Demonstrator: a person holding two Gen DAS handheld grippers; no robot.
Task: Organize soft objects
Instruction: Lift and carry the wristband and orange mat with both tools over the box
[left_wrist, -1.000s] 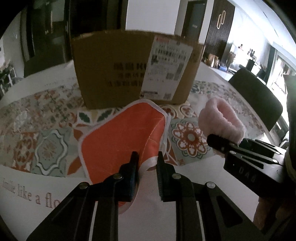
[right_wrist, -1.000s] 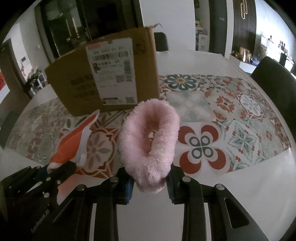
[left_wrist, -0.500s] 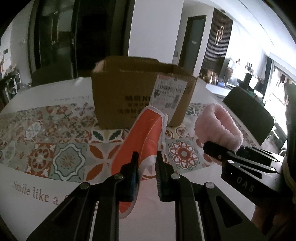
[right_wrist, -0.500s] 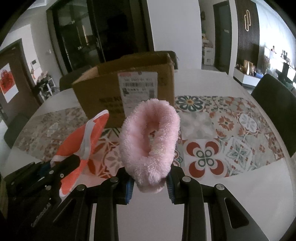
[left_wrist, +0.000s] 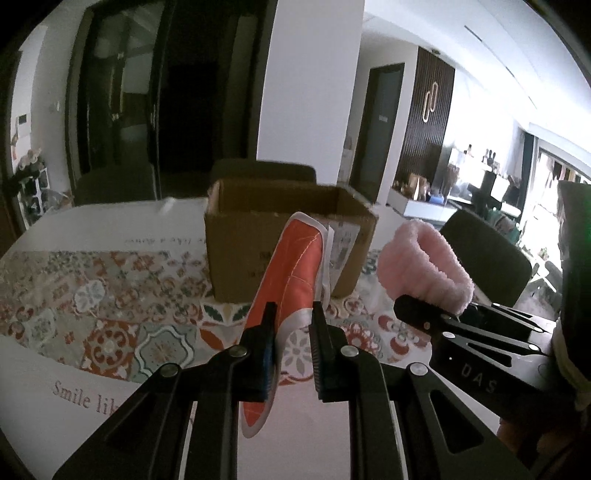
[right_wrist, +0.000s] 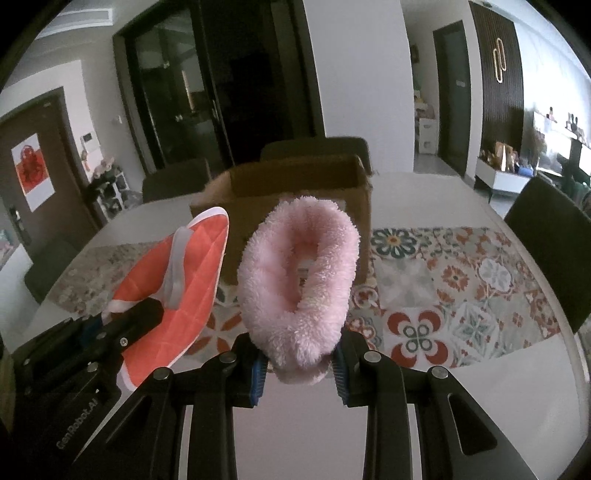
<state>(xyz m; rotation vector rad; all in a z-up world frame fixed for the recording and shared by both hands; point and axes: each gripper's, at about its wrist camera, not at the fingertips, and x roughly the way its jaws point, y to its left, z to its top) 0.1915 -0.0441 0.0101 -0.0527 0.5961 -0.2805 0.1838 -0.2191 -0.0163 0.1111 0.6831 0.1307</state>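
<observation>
So both soft things are lifted, none yet in the cardboard box (left_wrist: 288, 236). The left tool (left_wrist: 291, 354) is closed on the orange pot holder (left_wrist: 291, 273); the right tool (right_wrist: 299, 363) is closed on the pink fluffy band (right_wrist: 299, 280). The box stands open just behind them on the desk (right_wrist: 461, 376), with free room above its rim.

White pillar (left_wrist: 310, 85), dark glass doors (right_wrist: 177, 96)
</observation>
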